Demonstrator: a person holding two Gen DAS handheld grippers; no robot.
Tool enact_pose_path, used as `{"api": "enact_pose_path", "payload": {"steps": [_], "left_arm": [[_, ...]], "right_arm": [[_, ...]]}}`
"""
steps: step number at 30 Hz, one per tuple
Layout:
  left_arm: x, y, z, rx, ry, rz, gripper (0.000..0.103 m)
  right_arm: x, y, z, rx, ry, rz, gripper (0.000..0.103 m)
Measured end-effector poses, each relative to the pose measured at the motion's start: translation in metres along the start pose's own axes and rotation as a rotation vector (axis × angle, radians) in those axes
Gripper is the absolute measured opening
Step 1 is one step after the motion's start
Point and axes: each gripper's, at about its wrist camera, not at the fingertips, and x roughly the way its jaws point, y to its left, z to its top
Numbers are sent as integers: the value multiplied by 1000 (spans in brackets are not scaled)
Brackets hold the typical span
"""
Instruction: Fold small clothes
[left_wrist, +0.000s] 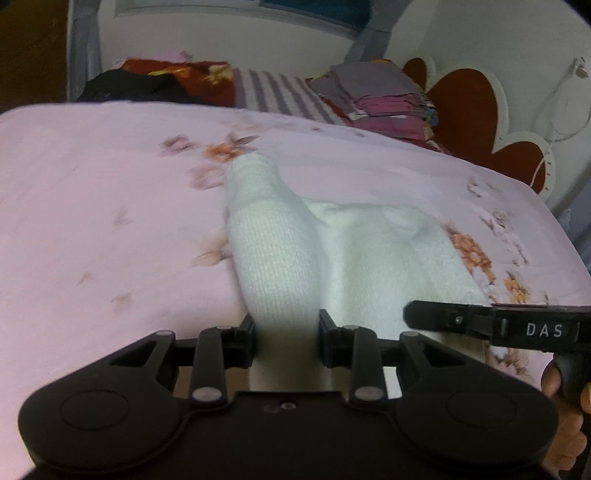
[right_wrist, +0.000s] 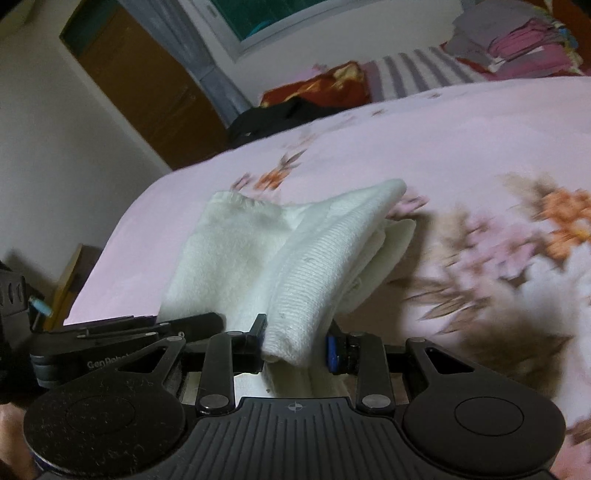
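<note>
White garment (right_wrist: 295, 266) between jaws — pink bedspread (right_wrist: 461, 140)

White ribbed knit garment (left_wrist: 280, 254), soft floral cloth bedspread (left_wrist: 92, 192), seemingly matt black plastic tongs (left_wrist: 287, 339).

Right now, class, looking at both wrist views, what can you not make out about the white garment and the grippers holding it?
- White garment: kind unclear; bunched folds, near end hidden by the left gripper.
- Its edge inside the right gripper: covered by the body, right wrist view.
- Floral bedsheet: blurred by motion.
- Right gripper's body: cut off by the left wrist view's edge.
</note>
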Motion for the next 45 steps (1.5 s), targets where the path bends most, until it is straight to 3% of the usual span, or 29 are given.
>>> {"api": "enact_pose_path", "payload": {"steps": [3, 6, 7, 8, 11, 13, 14, 17, 22, 25, 30, 32, 35, 37, 41, 43, 45], "left_arm": [[7, 18, -6, -28, 26, -26, 31], [21, 35, -13, -65, 52, -62, 46], [23, 41, -16, -80, 44, -67, 58], [25, 46, -19, -95, 35, -81, 63], [21, 57, -19, -112, 21, -137, 65], [9, 65, -16, -86, -45, -148, 60], [4, 71, -13, -86, -78, -182, 51], [1, 85, 5, -109, -145, -224, 40], [27, 66, 31, -15, -116, -277, 35], [50, 55, 32, 18, -51, -258, 35], [62, 48, 33, 32, -32, -216, 35], [51, 44, 31, 57, -43, -190, 35], [14, 44, 17, 52, -109, -224, 35], [-3, 41, -4, 46, -127, -219, 35], [-15, 29, -39, 64, -147, -119, 30], [-18, 22, -46, 55, -158, -70, 30], [-24, 11, -51, 73, -159, 24, 30]], "right_arm": [[21, 8, -5, -4, 13, -13, 30], [41, 5, -11, -45, 47, -128, 30], [47, -2, -16, -24, 60, -131, 30], [50, -10, -18, 9, 58, -124, 30], [51, -26, -17, 86, 50, -88, 36], [44, -24, -16, 80, 37, -110, 38], [35, -19, -12, 43, -7, -156, 38], [22, 19, -1, -162, -108, -292, 38], [58, 38, 21, -237, -82, -277, 35], [93, 23, 23, -245, -8, -336, 32], [100, 7, 19, -253, -16, -374, 33], [98, 7, 17, -253, -19, -380, 33], [75, 19, 15, -258, -71, -395, 32], [54, 31, 3, -280, -100, -334, 32], [47, 44, -33, -368, -46, -260, 32], [56, 41, -47, -422, -32, -332, 32], [53, 34, -47, -382, -39, -326, 33]]}}
